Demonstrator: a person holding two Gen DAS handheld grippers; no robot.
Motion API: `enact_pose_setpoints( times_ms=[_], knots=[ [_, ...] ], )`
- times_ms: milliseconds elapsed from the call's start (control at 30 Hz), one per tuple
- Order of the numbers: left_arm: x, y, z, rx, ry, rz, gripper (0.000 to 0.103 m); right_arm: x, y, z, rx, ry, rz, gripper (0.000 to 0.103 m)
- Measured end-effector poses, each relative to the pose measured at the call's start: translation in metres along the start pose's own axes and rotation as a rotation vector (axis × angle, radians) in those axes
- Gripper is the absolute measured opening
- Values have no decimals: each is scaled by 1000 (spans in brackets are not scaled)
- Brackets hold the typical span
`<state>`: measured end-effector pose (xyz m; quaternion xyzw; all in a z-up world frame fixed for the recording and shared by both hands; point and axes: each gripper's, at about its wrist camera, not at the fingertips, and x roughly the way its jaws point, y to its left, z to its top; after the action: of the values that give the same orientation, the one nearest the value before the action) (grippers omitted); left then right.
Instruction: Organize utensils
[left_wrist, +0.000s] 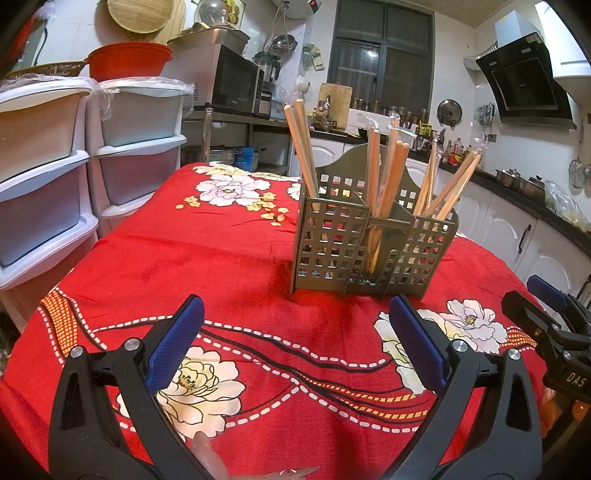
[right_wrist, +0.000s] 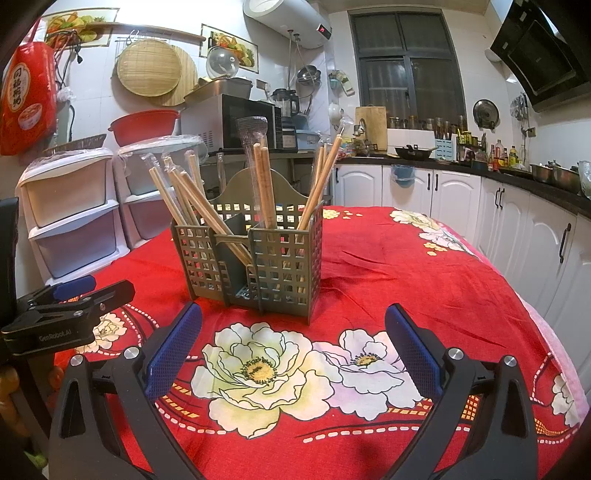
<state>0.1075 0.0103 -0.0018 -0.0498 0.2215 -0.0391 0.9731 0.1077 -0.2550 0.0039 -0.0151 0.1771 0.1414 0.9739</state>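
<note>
The left gripper (left_wrist: 295, 325) and right gripper (right_wrist: 293, 332) gape wide, empty, near the slotted caddy (left_wrist: 369, 251); wrapped chopsticks (left_wrist: 380, 173) stand inside.

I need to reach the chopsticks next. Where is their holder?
The holder stands on the red floral tablecloth, centre in both wrist views, beyond both open grippers.

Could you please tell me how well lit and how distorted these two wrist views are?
Left wrist: warm indoor light, the caddy sharp, fisheye bending the cabinets at the edge. Right wrist: evenly lit, a soft shadow beside the caddy, dark vignette in the corners, the tablecloth curving away.
</note>
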Motion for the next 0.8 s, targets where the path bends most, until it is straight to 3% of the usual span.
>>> enact_pose_setpoints(
  times_ms=[800],
  knots=[
    [6,1,-1,-13,36,-35,92,0,-2,-2,7,4,-9,96]
  ],
)
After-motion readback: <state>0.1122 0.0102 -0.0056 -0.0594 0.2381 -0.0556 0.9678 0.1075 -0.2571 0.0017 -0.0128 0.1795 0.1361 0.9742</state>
